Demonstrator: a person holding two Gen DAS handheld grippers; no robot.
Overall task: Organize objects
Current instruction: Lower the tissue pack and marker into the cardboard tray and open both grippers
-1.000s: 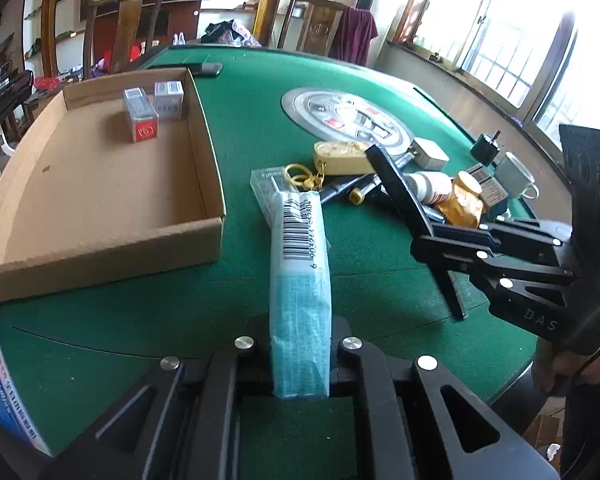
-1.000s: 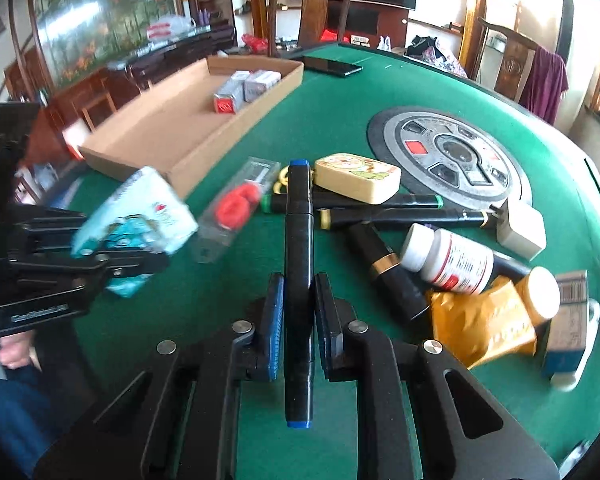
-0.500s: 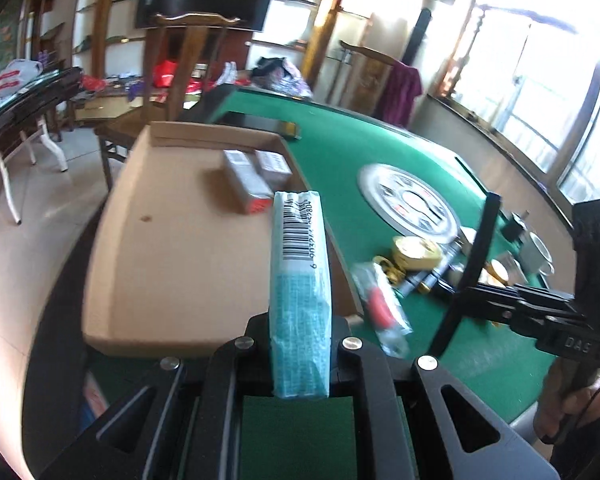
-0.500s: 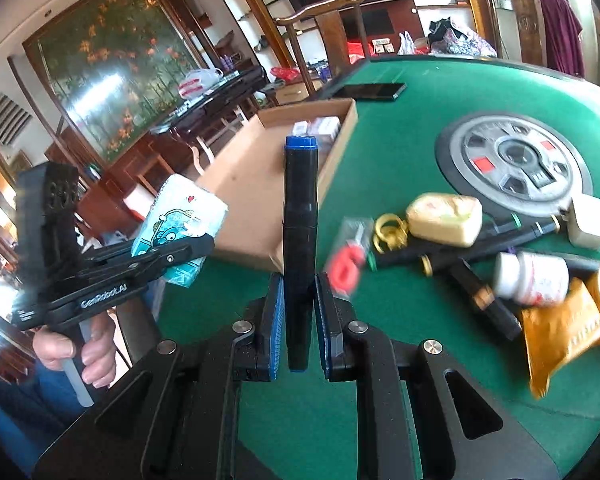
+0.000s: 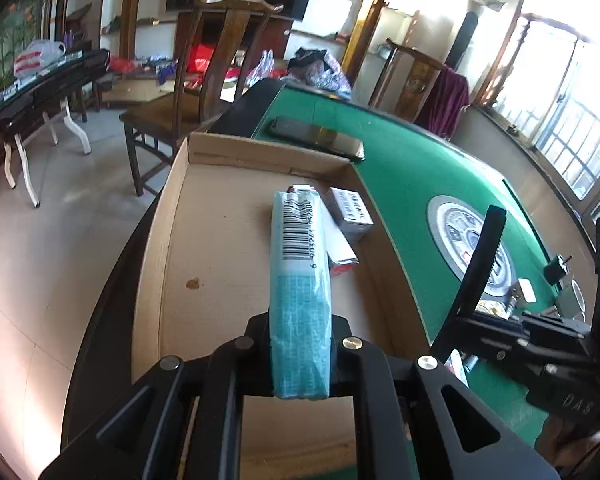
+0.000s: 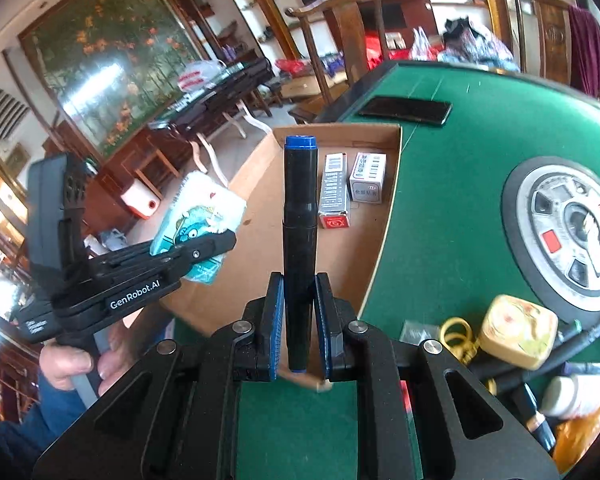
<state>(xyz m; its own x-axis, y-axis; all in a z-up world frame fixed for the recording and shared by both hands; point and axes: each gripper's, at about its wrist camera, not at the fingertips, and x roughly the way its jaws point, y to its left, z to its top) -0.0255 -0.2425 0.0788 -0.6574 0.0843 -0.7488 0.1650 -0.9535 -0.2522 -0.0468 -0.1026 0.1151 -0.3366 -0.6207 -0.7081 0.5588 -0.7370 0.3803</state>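
Observation:
My left gripper (image 5: 300,344) is shut on a light-blue tissue pack (image 5: 300,280) with a barcode and holds it above the near part of the shallow cardboard tray (image 5: 220,264). The pack also shows in the right wrist view (image 6: 198,224). My right gripper (image 6: 299,320) is shut on a black marker with blue caps (image 6: 299,220), held upright over the tray's near edge (image 6: 260,184). Two small boxes (image 6: 352,184) lie in the tray's far corner; they also show in the left wrist view (image 5: 348,216).
A black phone (image 6: 406,110) lies on the green table (image 6: 460,160) beyond the tray. A round grey centre panel (image 6: 568,232) sits at right. A yellow soap-like case (image 6: 518,332), keys, pens, a pill bottle (image 6: 576,396) and an orange pouch are piled at right front. A wooden chair (image 5: 220,60) stands behind.
Both grippers have moved left from the pile of things to over the cardboard tray, each carrying its object. The tissue pack is now over the tray floor.

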